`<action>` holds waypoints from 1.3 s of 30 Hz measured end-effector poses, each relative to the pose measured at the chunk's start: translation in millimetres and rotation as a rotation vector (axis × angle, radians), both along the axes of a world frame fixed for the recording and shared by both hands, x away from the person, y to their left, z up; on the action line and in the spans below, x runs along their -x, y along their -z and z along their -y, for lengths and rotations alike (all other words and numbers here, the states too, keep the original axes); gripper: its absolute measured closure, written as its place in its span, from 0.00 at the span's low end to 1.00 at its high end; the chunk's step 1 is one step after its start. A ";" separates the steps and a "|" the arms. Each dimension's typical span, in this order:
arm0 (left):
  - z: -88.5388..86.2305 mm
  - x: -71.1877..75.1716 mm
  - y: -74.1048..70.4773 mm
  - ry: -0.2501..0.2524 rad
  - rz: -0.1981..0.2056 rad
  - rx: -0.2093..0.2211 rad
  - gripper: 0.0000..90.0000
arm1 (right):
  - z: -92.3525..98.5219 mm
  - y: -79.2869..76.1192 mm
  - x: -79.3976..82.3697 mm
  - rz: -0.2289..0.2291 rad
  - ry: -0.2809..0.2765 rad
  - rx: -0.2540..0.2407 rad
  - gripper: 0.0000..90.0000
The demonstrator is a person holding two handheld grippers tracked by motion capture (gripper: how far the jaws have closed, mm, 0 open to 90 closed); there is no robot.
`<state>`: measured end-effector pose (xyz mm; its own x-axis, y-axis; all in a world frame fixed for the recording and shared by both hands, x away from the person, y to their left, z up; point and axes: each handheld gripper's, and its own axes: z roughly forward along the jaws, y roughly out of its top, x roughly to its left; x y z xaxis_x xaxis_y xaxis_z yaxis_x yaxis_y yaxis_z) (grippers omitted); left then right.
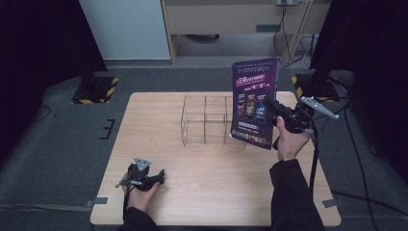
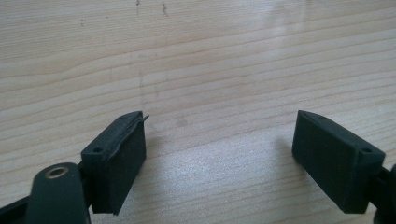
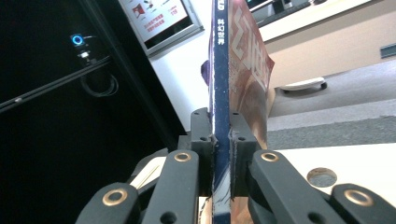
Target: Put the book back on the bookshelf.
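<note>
From the high view, the right gripper point(image 1: 278, 117) holds a magazine point(image 1: 254, 103) standing tall, just to the right of the clear rack point(image 1: 206, 119) on the table point(image 1: 211, 187). The right hand is much nearer to the rack.

In the left gripper view, the left gripper point(image 2: 219, 154) is wide open with nothing in it, low over the wood.

In the right gripper view, the jaws squeeze the magazine's spine, which points straight up.

A: The high view is dim and a little soft, the floor around the table point(image 1: 202, 192) nearly black.

B: Past the left gripper point(image 2: 219, 154), pale glare streaks the wood; beside the right gripper point(image 3: 220, 154), darkness.
</note>
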<state>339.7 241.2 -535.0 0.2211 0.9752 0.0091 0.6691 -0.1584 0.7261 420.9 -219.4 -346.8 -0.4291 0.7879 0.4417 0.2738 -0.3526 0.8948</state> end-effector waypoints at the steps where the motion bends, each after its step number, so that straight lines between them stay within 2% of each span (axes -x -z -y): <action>1: 0.0 0.0 0.0 0.000 0.000 0.000 0.19 | -1.0 1.3 -1.9 0.000 0.004 0.002 0.94; 12: 0.0 0.0 0.0 0.000 0.000 0.000 0.18 | -17.6 15.0 -16.2 -0.001 0.047 0.046 0.94; 18: 0.0 0.0 0.0 0.000 0.000 0.000 0.19 | -26.9 19.8 -18.9 0.015 0.066 0.079 0.94; 27: 0.0 0.0 0.0 0.000 0.000 0.000 0.18 | -36.6 33.4 -20.2 0.016 0.094 0.101 0.94; 39: 0.0 0.0 0.0 0.000 0.000 0.000 0.18 | -45.7 45.8 -13.6 0.059 0.118 0.131 0.94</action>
<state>339.7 241.2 -535.0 0.2215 0.9751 0.0087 0.6689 -0.1584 0.7263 434.5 -173.7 -392.6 -0.3522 0.8834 0.3093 0.1834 -0.2589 0.9483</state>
